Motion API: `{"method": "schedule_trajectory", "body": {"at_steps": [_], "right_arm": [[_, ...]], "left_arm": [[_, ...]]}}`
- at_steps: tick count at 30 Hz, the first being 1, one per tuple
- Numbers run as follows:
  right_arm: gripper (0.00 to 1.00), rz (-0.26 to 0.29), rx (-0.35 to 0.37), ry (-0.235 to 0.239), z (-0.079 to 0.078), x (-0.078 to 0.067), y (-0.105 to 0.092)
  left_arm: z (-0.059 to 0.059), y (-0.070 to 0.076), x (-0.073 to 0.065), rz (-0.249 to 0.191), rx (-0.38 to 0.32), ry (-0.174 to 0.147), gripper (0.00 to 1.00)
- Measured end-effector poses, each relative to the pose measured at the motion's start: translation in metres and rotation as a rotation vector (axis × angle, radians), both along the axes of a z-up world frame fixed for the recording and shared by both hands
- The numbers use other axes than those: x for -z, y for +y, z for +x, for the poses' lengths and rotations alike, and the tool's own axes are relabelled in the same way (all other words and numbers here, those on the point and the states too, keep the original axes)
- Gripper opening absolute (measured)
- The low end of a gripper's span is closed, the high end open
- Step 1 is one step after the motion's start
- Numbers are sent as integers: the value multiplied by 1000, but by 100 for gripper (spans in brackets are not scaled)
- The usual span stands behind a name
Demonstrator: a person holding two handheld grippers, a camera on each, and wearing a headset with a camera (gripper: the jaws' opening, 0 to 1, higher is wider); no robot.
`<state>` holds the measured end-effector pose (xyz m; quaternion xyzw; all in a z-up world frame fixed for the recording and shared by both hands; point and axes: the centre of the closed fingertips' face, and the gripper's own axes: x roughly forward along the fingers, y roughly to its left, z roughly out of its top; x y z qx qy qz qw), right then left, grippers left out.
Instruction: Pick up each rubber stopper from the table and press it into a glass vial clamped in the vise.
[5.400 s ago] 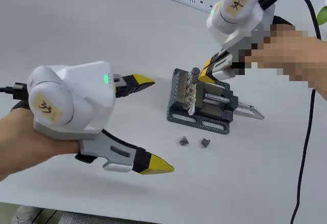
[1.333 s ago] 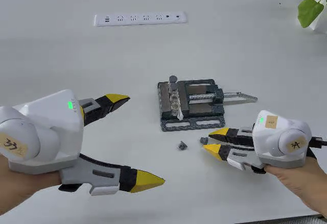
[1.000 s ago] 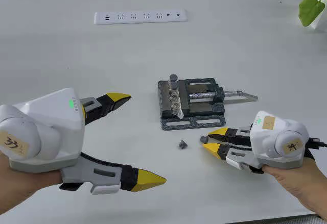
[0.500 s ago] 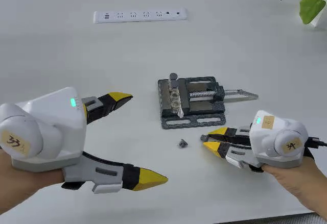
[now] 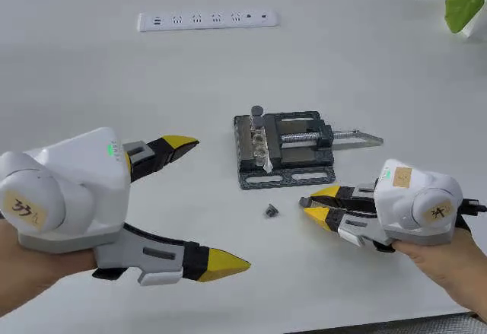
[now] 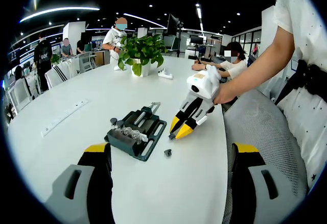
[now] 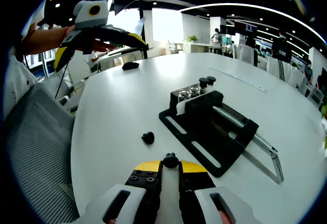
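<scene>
Left claw (image 5: 211,201) was spread wide, holding nothing, over the near left part of the worktop (image 5: 114,75). Right claw (image 5: 313,203) was closed on one rubber stopper (image 5: 304,201) at its tips, just nearside of the vise (image 5: 300,151). The vise stood near mid-worktop, clamping a row of glass vials (image 5: 261,147). The vial at the far end (image 5: 257,113) carried a dark stopper; the nearer vials appeared uncapped. A second stopper (image 5: 272,211) lay loose on the worktop between vise and near edge. A power strip (image 5: 207,20) lay toward the far edge.
</scene>
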<state>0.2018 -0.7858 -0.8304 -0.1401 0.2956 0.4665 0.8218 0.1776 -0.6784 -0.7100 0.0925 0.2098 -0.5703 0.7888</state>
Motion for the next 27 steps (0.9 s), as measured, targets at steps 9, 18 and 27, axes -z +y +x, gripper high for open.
{"method": "schedule_trajectory", "body": {"at_steps": [9, 18, 27], "right_arm": [[7, 121, -109, -18, -6, -60, 16], [7, 262, -241, -37, -19, -134, 32], [7, 328, -312, -24, -32, -169, 53]], "left_arm": [[0, -4, -8, -14, 11, -18, 94], [1, -9, -29, -35, 27, -66, 76], [3, -18, -61, -94, 46, -109, 41]]}}
